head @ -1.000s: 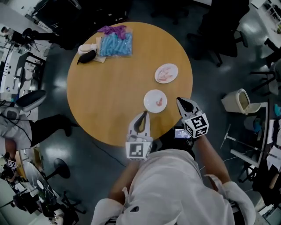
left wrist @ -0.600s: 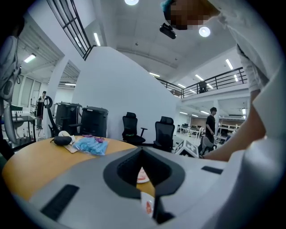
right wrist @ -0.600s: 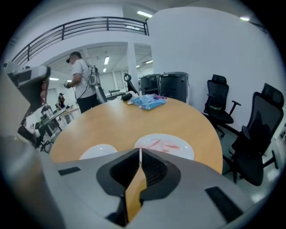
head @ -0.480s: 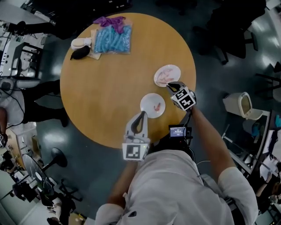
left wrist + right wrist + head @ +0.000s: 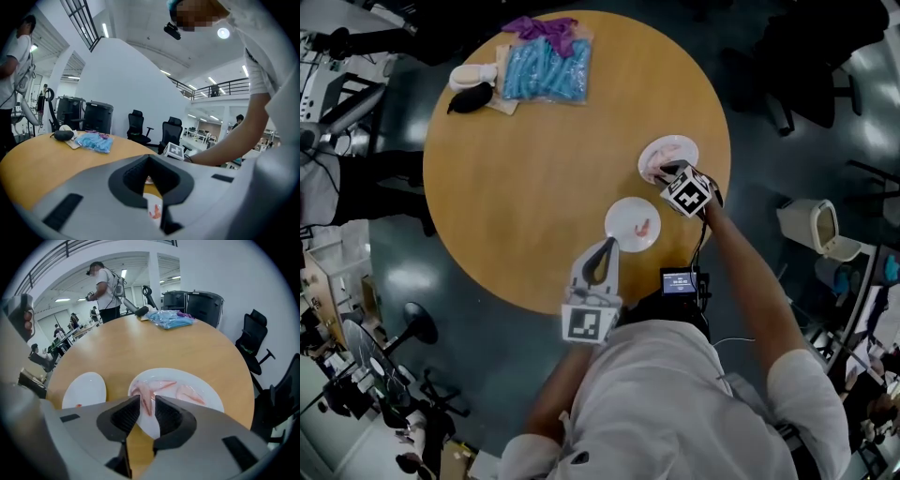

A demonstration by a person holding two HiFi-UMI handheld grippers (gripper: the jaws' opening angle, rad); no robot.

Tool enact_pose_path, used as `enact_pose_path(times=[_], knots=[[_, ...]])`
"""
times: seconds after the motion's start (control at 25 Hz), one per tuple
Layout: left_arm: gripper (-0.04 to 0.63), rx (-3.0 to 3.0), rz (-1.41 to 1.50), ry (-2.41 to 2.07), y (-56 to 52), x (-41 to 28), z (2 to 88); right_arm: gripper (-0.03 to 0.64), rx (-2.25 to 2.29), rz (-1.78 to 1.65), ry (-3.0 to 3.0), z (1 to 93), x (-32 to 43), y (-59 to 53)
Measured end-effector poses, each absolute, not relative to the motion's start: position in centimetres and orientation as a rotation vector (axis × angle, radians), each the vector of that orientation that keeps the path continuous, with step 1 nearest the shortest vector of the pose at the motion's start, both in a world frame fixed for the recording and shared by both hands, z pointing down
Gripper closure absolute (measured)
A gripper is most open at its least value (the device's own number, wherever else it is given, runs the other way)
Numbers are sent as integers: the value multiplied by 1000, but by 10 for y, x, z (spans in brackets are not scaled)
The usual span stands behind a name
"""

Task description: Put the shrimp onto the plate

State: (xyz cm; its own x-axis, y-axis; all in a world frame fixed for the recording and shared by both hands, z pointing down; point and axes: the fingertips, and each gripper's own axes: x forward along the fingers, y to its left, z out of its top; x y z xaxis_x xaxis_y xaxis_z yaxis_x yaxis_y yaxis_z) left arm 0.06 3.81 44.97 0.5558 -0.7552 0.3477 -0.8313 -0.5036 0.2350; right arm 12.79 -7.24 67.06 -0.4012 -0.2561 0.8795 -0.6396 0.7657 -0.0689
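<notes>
Two white plates sit on the round wooden table (image 5: pixel 534 178). The far plate (image 5: pixel 684 142) (image 5: pixel 213 397) holds several pale pink shrimp (image 5: pixel 187 392). One small shrimp (image 5: pixel 643 228) lies on the near plate (image 5: pixel 622 220) (image 5: pixel 86 387). My right gripper (image 5: pixel 660 172) (image 5: pixel 147 399) hovers low over the far plate, its jaws opening, with one shrimp (image 5: pixel 144 394) lying between them, not pressed. My left gripper (image 5: pixel 605 247) (image 5: pixel 149 157) rests shut and empty at the table's front edge, just before the near plate (image 5: pixel 153 202).
A blue packet (image 5: pixel 546 75) with a purple cloth, a black object (image 5: pixel 471 98) and a white item (image 5: pixel 474 74) lie at the table's far left. A small screen (image 5: pixel 680 281) hangs at the person's waist. Office chairs and a bin (image 5: pixel 811 220) stand around the table.
My right gripper has moved from the table's near edge forward to the far plate, and its jaws have parted. The left gripper has stayed put.
</notes>
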Motion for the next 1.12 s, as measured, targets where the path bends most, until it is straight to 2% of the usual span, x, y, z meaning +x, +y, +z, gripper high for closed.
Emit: enact_pose_path(times=[0.12, 0.36, 0.52, 0.72, 1.12], knots=[[588, 2417, 274, -1292, 37, -3, 449, 514, 646, 508, -1977, 676, 127, -74], [588, 2424, 260, -1292, 35, -11, 448, 560, 634, 497, -1967, 676, 125, -72], [588, 2423, 246, -1298, 36, -16, 445, 563, 667, 504, -1993, 661, 125, -66], [588, 2426, 218, -1295, 43, -23, 440, 565, 545, 332, -2070, 632, 96, -18], [588, 2418, 208, -1298, 60, -31, 441, 565, 427, 305, -2037, 669, 48, 32]])
